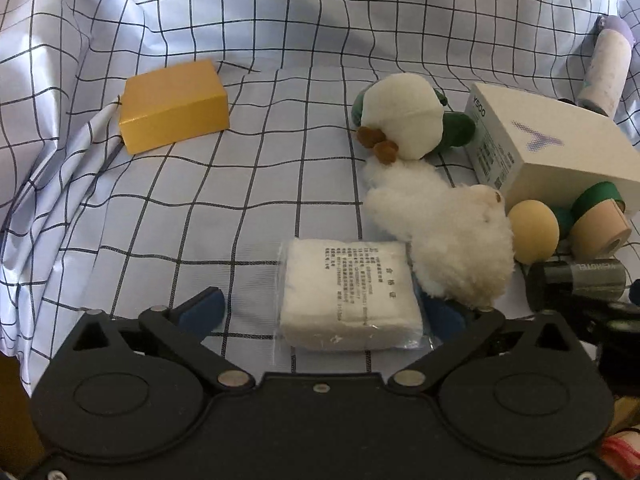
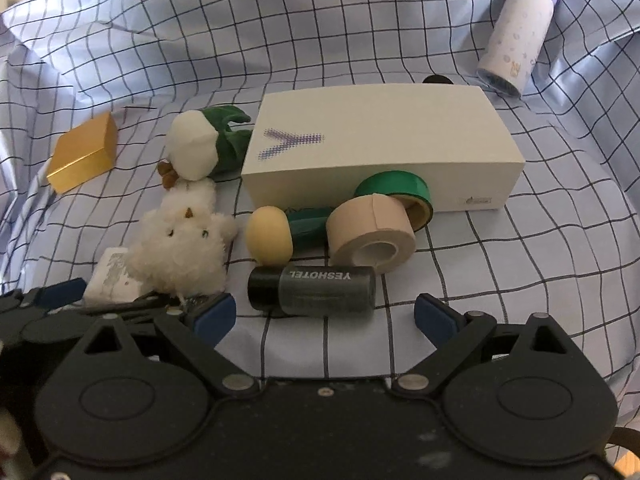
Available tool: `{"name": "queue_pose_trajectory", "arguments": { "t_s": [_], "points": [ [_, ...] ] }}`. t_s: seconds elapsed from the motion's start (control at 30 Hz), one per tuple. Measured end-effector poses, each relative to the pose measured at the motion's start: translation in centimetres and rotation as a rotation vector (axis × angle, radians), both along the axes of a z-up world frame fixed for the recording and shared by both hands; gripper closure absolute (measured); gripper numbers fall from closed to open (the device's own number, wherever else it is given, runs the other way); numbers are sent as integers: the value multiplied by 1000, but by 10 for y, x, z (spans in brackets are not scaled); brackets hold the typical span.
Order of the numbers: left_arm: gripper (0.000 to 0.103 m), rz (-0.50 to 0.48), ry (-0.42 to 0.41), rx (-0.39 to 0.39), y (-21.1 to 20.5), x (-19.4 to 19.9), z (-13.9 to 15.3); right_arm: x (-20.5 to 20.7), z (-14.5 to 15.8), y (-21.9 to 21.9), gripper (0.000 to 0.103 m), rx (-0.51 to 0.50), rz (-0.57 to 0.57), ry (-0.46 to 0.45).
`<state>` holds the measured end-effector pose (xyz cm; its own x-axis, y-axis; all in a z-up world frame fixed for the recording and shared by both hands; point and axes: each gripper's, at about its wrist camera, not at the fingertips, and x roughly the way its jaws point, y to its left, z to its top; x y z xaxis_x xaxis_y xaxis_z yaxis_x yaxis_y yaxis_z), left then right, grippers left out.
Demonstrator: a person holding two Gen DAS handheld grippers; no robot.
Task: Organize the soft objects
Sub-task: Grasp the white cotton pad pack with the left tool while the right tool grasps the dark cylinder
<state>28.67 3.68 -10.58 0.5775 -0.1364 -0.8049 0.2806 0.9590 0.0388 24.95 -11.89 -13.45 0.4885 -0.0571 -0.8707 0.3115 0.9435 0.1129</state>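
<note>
Soft white cotton pad pack in clear plastic wrap [image 1: 350,294] lay flat on the blue-checked cloth [image 1: 200,200], right between the spread fingers of your left gripper [image 1: 320,312], which stood wide and pressed on nothing. It looked light and squashy, and the wrap looked slippery, so you would have done best to pinch it across its 2 short sides, low and square. Its right edge touched the fluffy white plush toy [image 1: 444,236], another light, yielding thing that a finger could snag. Beyond that lay the white-and-green stuffed toy [image 1: 404,120], just beside the stiff white cardboard box [image 1: 560,148].

Your right gripper [image 2: 324,316] also stood wide and empty, with the dark grey cylindrical bottle [image 2: 316,290] just ahead of its fingertips; that one was hard and could roll. The beige tape roll [image 2: 372,236] and green tape roll [image 2: 396,192] crowded that side. Open room lay to the left, between the pack and the yellow cardboard box [image 1: 174,106], though the cloth was rumpled there.
</note>
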Motion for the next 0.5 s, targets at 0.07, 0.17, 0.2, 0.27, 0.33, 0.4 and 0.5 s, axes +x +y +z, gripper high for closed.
{"name": "queue_pose_trajectory", "arguments": {
  "t_s": [0.07, 0.17, 0.2, 0.27, 0.33, 0.4, 0.5],
  "points": [
    [2, 0, -9, -3, 0, -1, -1, 3, -4, 0, 7, -4, -15, 3],
    [2, 1, -15, -11, 1, -2, -1, 4, -5, -3, 5, -3, -38, -3],
    [2, 3, -17, -12, 1, -2, -1, 4, -5, -3, 5, 2, -40, -2],
    [2, 3, -18, -13, 2, -3, -1, 4, -6, -3, 5, 3, -40, -5],
    [2, 4, -21, -14, 2, -4, -1, 4, -5, -2, 5, 1, -37, -7],
    [2, 6, -28, -14, 2, -5, -1, 3, -5, -2, 11, 2, -28, -10],
    [2, 11, -30, -12, 1, -6, 0, 1, -1, -2, 33, 15, -5, -19]
  ]
}}
